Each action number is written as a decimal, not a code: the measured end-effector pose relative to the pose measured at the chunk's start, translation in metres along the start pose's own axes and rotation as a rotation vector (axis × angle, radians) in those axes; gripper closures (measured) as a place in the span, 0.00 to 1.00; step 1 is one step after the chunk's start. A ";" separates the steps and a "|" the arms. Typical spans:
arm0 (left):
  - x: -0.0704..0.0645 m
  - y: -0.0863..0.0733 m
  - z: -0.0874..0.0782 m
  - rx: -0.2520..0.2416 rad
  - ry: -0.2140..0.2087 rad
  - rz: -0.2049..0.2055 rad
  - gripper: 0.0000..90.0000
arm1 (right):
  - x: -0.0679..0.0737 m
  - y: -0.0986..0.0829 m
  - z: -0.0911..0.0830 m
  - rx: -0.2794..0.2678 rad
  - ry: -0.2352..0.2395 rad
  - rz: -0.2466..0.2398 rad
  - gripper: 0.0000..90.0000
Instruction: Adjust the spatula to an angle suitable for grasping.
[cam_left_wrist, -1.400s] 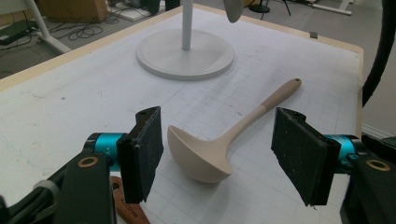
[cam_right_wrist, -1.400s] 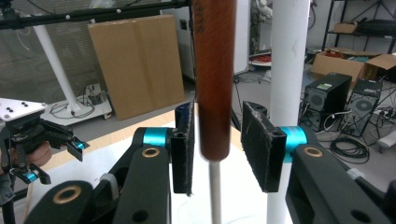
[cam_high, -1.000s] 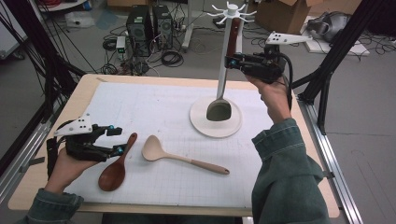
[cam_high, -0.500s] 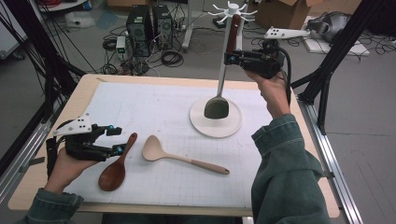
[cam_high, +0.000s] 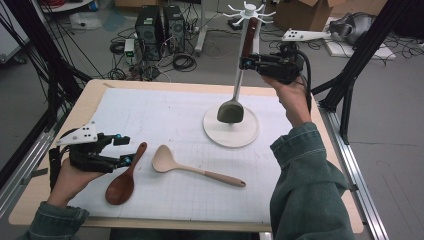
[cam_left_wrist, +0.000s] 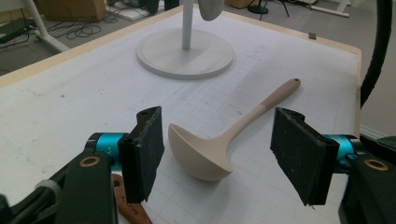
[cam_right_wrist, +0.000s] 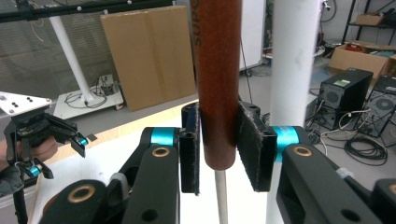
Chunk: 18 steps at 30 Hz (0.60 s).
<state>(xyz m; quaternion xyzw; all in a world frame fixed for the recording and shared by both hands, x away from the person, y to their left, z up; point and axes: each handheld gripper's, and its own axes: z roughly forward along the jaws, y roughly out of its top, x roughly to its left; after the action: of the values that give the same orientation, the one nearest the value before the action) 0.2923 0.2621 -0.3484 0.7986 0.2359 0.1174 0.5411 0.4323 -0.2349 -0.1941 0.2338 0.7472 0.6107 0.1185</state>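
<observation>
My right gripper (cam_high: 248, 63) clamps the ladle's brown handle (cam_right_wrist: 215, 84) upright, the hanging rack's hooks (cam_high: 248, 10) at twelve o'clock above; my left gripper (cam_high: 122, 148) waits open.

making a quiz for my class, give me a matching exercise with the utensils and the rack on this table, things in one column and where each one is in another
Things
1. Dark spoon
2. Pale ladle
3. Grey spatula
4. Rack

Places
A. Stands at the far right part of the mat
B. Lies in the middle of the near part of the mat, its handle pointing right
C. Lies on the mat just beside the open left gripper
D. Held upright at the rack's pole, its brown handle clamped in the right gripper

Pairs: 1-C, 2-B, 3-D, 4-A
</observation>
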 end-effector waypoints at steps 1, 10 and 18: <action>0.000 0.000 0.000 0.000 0.001 -0.002 0.39 | 0.000 0.000 -0.001 -0.005 0.000 0.002 0.78; 0.002 0.000 -0.002 -0.002 0.004 -0.003 0.38 | -0.002 -0.005 -0.015 -0.020 -0.024 0.021 0.72; 0.005 -0.002 -0.005 -0.007 0.009 -0.008 0.38 | 0.002 -0.003 -0.025 -0.022 -0.026 0.019 0.75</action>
<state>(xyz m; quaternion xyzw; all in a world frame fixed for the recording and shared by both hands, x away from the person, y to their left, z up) 0.2941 0.2694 -0.3482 0.7951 0.2412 0.1195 0.5435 0.4187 -0.2557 -0.1917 0.2476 0.7365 0.6170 0.1250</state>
